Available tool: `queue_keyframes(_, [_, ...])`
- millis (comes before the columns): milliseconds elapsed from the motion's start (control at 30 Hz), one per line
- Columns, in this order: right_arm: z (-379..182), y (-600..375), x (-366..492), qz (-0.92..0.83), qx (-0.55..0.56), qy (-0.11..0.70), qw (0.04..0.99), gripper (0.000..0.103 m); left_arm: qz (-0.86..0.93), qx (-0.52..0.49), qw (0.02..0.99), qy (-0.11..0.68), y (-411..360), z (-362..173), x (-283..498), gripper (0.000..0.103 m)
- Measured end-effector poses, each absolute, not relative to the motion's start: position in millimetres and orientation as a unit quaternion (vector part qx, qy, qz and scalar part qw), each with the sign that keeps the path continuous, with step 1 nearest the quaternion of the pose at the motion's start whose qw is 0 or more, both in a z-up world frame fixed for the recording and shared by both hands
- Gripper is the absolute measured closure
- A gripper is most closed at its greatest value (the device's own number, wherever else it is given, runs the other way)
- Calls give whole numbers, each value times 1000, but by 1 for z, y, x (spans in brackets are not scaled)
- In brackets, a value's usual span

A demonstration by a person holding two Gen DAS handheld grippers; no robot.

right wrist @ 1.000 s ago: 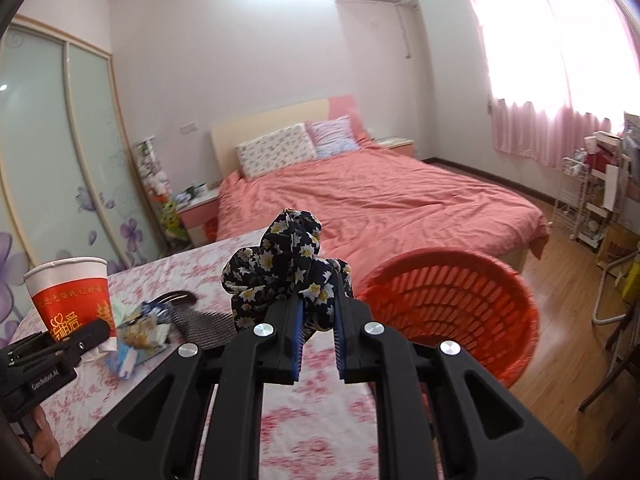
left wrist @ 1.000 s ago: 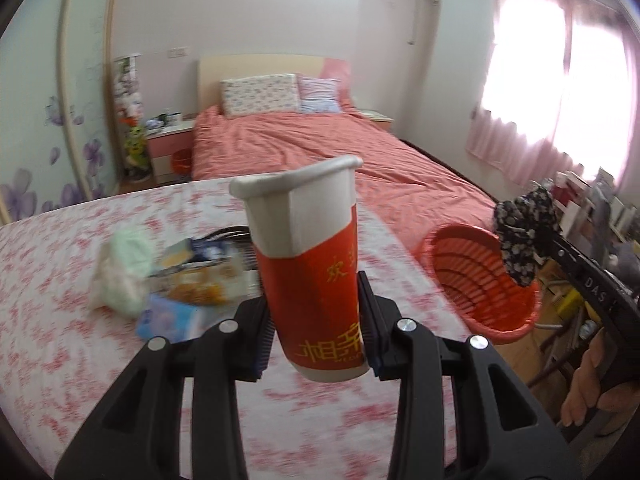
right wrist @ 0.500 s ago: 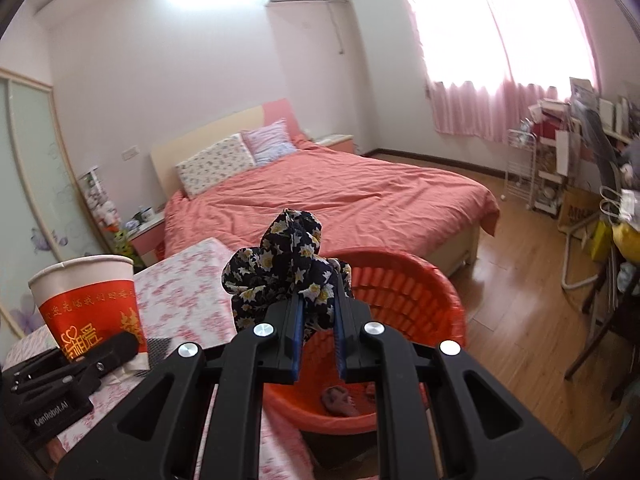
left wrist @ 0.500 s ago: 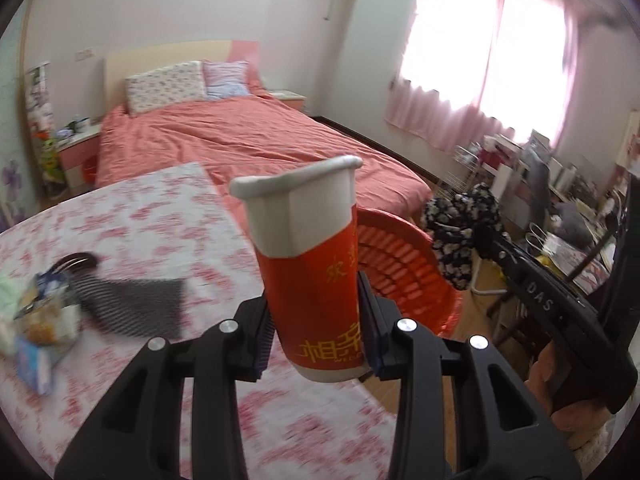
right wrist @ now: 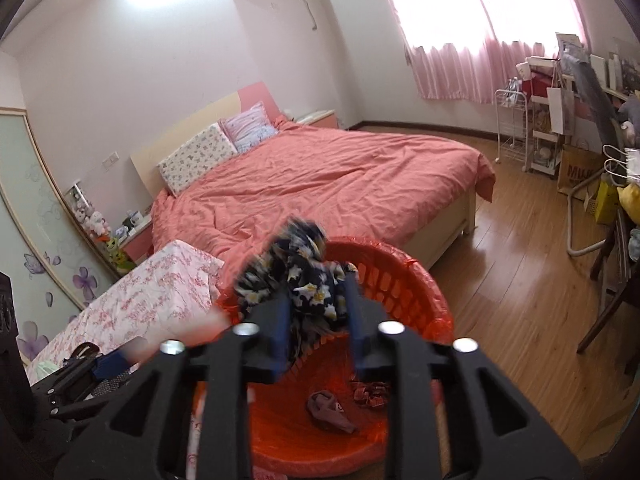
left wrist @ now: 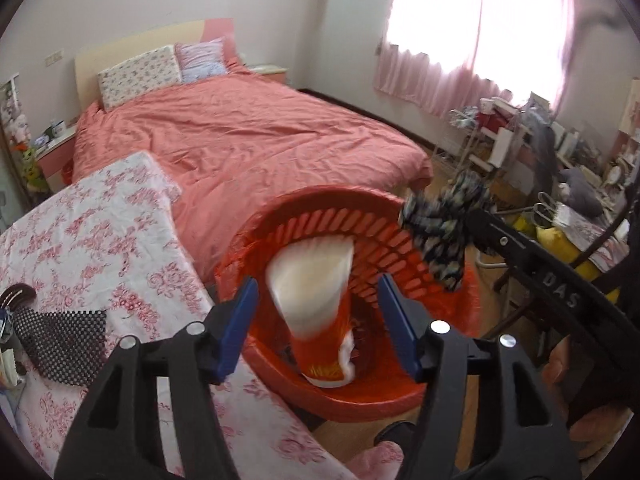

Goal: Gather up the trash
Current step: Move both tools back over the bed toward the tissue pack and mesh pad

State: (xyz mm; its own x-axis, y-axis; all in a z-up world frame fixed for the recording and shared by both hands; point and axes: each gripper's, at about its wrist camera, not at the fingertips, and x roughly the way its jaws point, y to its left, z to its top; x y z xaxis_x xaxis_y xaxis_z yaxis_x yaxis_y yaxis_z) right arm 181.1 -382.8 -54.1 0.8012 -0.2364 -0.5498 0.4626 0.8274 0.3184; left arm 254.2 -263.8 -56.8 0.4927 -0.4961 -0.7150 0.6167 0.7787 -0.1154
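- Paper cup point(left wrist: 316, 300), red and white: blurred, tilted, in the air between the left gripper point(left wrist: 320, 322) fingers, over the mouth of the red basket point(left wrist: 360, 396). Clear gaps between cup and both blue pads, so it's released, not gripped. Left fingers are opening.
- Floral cloth point(right wrist: 298, 280), dark with pale flowers: bunched between the right gripper point(right wrist: 318, 330) fingers, above the basket's point(right wrist: 404, 276) near rim. Right fingers are opening too; cloth is smeared by motion, and from the wrist view it looks slack between the pads rather than pinched, though that's hard to call for sure.
- In the left wrist view the same cloth point(left wrist: 444, 228) hangs off the tip of the right gripper point(left wrist: 476, 232), at the basket's far-right edge.
- Basket stands on the wood floor point(right wrist: 520, 288), between the counter and the bed. Already inside it: a small crumpled mauve item point(right wrist: 328, 410) and a reddish patterned scrap point(right wrist: 370, 392) on the bottom.
- Counter point(left wrist: 100, 232) with pink floral cover sits left of the basket, its edge just beside the rim. On it: a black mesh mat point(left wrist: 64, 340) near the left edge of view.
- Bed point(left wrist: 248, 136) with salmon cover and two pillows behind the basket; pink curtains point(left wrist: 460, 76) on the bright window at the right.
- A hand point(left wrist: 560, 368) is partly visible under the right gripper's body.
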Motion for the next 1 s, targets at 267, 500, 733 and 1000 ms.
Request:
queue_keyframes(267, [-57,-366,173,-189,204,271,922,52,-257,73,881,390,-214,-64,257,30])
queue_keyframes(500, [-53,-343,179,-170,183,287,925,50,-182,78,906,374,-138,-58,241,25])
queue_keyframes(733, [-54,-291,189,-130,151,309,930,49,-64,69,924,369,-34,-61,237,21])
queue_keyframes(1000, [-65,-228,205,-79,113,339,931,49,44,23,911,410,67,-83,247,21])
